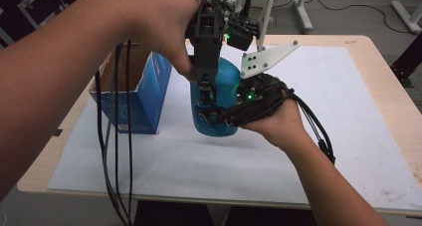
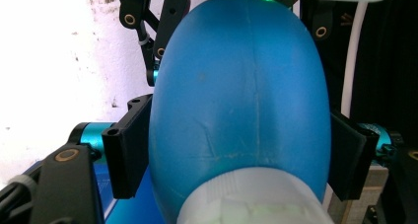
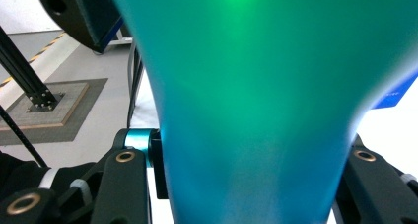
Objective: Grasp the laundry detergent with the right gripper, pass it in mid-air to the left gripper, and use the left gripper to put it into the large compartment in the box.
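Blue bottle [image 2: 239, 100]: left gripper [image 1: 205, 89] fingers [image 2: 125, 152] clamped across it, right gripper [image 1: 219, 117] fingers [image 3: 157, 167] clamped lower. Keep both grips square; lift evenly off counter [image 1: 348, 111].

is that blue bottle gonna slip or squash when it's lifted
The blue bottle looks like smooth, rounded plastic, so it may slip between flat jaws. Its wall shows shallow creases in the left gripper view, so it probably dents under a hard squeeze. Tall and narrow, it could tip if pushed high.

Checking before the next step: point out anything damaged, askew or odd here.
The blue bottle has faint creases low on its wall, seen in the left gripper view, as if dented. The blue cardboard box has a ragged, torn-looking top edge. Nothing looks spilled.
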The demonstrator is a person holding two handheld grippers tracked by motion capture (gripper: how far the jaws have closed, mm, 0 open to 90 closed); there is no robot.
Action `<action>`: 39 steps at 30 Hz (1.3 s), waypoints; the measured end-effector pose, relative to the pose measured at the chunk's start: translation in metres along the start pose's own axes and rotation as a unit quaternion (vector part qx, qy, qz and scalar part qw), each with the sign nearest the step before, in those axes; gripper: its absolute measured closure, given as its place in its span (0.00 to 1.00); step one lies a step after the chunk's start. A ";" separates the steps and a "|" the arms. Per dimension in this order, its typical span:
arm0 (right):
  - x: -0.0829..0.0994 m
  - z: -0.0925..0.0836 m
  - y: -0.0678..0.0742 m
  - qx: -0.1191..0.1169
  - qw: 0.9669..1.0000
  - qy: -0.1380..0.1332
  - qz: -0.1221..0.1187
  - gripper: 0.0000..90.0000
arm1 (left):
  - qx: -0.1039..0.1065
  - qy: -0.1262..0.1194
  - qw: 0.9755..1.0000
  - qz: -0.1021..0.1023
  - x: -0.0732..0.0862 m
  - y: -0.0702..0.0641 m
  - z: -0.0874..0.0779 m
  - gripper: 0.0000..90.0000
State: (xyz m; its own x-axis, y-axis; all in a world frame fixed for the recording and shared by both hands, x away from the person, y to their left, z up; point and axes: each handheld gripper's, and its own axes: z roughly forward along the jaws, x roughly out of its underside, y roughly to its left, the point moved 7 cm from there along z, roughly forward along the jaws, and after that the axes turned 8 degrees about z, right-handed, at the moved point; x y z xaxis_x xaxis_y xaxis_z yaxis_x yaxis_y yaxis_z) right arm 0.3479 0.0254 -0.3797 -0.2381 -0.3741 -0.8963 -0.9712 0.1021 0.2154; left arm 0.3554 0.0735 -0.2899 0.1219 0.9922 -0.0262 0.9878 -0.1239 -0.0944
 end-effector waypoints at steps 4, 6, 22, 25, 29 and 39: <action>0.000 0.000 0.000 0.000 1.000 -0.001 0.000 0.51 | 0.001 0.001 1.000 0.002 -0.001 0.000 0.000 0.30; 0.000 0.000 0.000 0.000 1.000 -0.001 -0.001 0.52 | 0.002 0.001 1.000 0.003 -0.002 0.000 0.000 0.31; 0.000 0.001 0.000 0.000 1.000 -0.003 0.001 0.52 | 0.006 0.004 1.000 0.004 0.000 0.001 0.002 0.41; 0.001 0.001 -0.001 0.000 1.000 -0.003 0.004 0.52 | 0.005 0.003 1.000 0.004 0.000 0.001 0.002 0.43; 0.001 0.001 -0.001 0.001 1.000 -0.005 0.005 0.52 | -0.001 0.001 1.000 0.007 -0.001 0.002 0.003 0.43; 0.000 0.000 0.002 -0.005 1.000 -0.004 0.003 0.47 | -0.004 0.004 1.000 0.013 -0.001 -0.003 0.001 0.44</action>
State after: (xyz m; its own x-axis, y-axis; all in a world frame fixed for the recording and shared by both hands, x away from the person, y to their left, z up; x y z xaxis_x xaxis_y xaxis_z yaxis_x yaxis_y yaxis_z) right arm 0.3460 0.0253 -0.3797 -0.2429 -0.3665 -0.8982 -0.9700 0.0954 0.2235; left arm 0.3526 0.0730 -0.2904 0.1477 0.9888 -0.0214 0.9851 -0.1490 -0.0854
